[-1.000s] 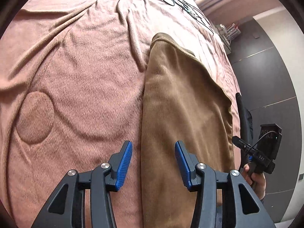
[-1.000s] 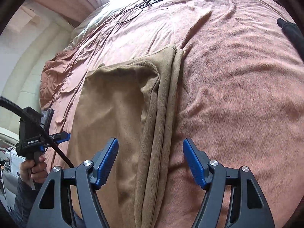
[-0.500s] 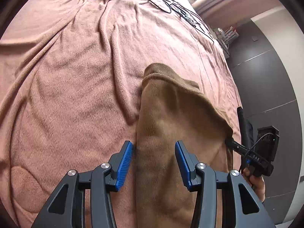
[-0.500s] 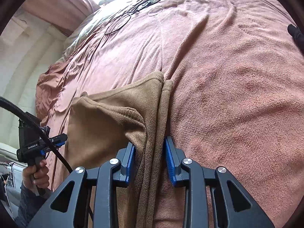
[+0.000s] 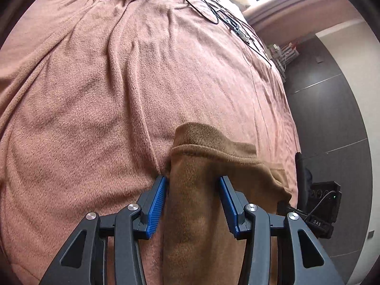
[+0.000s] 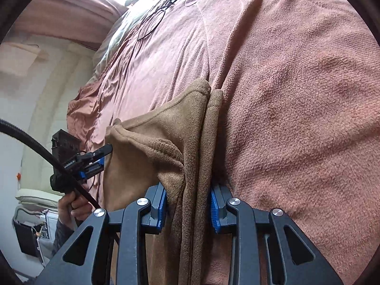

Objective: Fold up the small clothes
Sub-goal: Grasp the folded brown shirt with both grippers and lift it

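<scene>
A bed carries everything, covered by a pink fleece blanket [image 5: 99,123] rumpled into long ridges and soft folds; a brown garment [image 5: 204,216] lies on its near part, partly lifted; at the far end thin black cables [image 5: 213,7] loop across the blanket; beside them, a smoother, lighter sheet [image 6: 133,54] shows at the blanket's edge

Brown fleece garment [image 5: 204,190], folded lengthwise, layered edges bunched, lifted off pink blanket [image 5: 95,118]
</scene>
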{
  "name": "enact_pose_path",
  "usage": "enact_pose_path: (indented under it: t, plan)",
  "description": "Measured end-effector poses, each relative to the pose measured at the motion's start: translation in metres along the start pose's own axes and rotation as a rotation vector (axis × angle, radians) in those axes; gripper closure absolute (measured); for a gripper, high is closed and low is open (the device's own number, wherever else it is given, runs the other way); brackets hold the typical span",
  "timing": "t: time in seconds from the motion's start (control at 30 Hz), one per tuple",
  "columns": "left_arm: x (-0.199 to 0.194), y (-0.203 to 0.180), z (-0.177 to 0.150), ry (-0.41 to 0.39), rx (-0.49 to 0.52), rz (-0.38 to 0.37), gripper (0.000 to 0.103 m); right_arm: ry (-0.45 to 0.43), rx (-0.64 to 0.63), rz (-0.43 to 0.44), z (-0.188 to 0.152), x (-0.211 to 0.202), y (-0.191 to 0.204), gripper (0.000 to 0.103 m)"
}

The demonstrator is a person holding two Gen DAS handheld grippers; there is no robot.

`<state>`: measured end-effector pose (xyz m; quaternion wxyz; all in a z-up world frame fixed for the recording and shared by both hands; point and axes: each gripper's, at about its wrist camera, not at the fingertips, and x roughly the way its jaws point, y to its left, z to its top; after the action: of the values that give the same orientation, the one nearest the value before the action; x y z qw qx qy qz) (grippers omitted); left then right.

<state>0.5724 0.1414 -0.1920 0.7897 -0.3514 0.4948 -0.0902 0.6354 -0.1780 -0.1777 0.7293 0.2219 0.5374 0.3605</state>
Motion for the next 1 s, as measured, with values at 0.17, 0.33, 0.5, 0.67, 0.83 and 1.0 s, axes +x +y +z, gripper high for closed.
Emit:
enact_pose_path:
  t: [0.17, 0.33, 0.5, 0.67, 0.83, 1.0]
  plan:
    - [0.012, -0.008, 0.008, 0.008, -0.002, 0.018, 0.089, -0.006, -0.011, -0.003, 0.008, 0.008, -0.004, 0.083]
    - [-0.011, -0.022, 0.004, -0.028, 0.023, -0.015, 0.094, -0.041, -0.067, -0.034, 0.004, 0.000, 0.019, 0.089]
    - [-0.045, -0.043, -0.003, -0.066, 0.066, -0.060, 0.095, -0.085, -0.116, -0.033, -0.010, -0.020, 0.043, 0.089]
    - [-0.075, -0.074, -0.012, -0.099, 0.105, -0.091, 0.095, -0.134, -0.158, -0.028, -0.033, -0.047, 0.064, 0.089]
    - [-0.109, -0.107, -0.026, -0.134, 0.156, -0.125, 0.095, -0.191, -0.190, -0.024, -0.058, -0.088, 0.077, 0.089]
    - [-0.141, -0.145, -0.041, -0.163, 0.221, -0.161, 0.095, -0.252, -0.229, -0.022, -0.085, -0.133, 0.091, 0.090]
